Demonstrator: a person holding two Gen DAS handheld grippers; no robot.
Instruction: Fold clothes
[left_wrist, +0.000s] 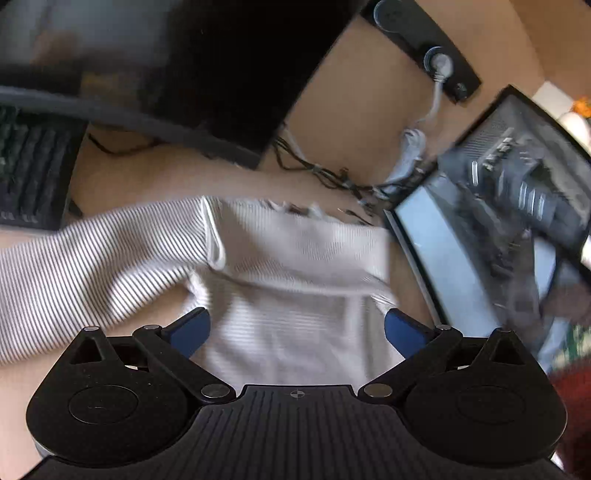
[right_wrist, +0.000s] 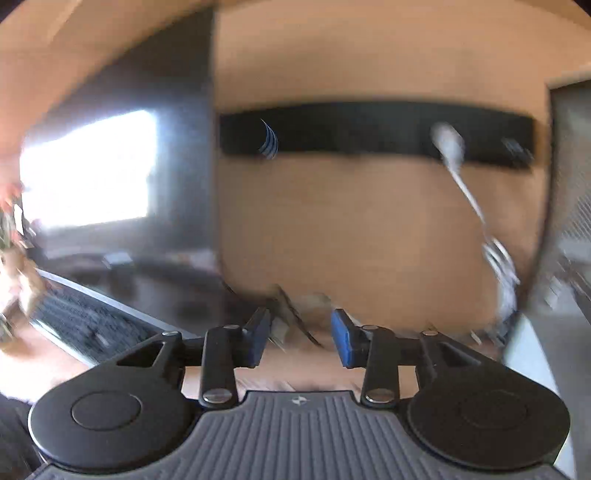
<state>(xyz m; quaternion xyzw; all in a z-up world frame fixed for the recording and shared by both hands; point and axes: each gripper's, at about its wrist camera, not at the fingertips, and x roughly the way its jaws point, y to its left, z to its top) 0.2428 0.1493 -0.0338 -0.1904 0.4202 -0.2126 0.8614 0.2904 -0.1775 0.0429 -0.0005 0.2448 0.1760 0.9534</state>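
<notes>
A white ribbed long-sleeved top lies on the tan desk, partly folded, one striped sleeve stretched out to the left. My left gripper is open wide just above the garment's near part, its blue pads on either side of the cloth and holding nothing. My right gripper is open and empty, raised and pointing at the wall; no garment shows in its view. It shows in the left wrist view at the right, blurred by motion.
A dark monitor and keyboard stand at the back left. A black power strip with a white plug and tangled cables lies behind the garment. A laptop or panel stands at the right.
</notes>
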